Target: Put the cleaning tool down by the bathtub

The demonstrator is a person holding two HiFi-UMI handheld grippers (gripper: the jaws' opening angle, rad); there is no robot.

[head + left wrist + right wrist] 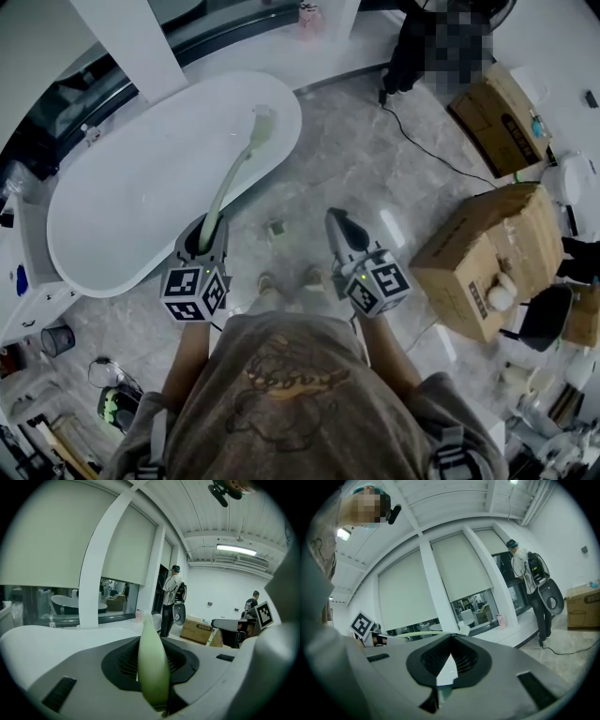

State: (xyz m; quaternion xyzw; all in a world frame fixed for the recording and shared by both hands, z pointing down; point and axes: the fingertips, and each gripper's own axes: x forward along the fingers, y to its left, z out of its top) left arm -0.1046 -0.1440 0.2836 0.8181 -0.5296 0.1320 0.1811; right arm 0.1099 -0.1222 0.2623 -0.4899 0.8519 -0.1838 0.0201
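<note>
Over the bathtub (pixel 122 206), we hold the long green brush (pixel 236 169) by its handle end, the left gripper (pixel 208 232) clamped on it. It seems light, bendy and slick. The right gripper (pixel 337 223) is closed, empty.

The brush (pixel 232 178) is a long, curvy pale-green stick with a whitish head. Its handle end is clamped in the left gripper (pixel 208 232), and the head hangs over the white oval tub (pixel 112 216), near the rim.
</note>
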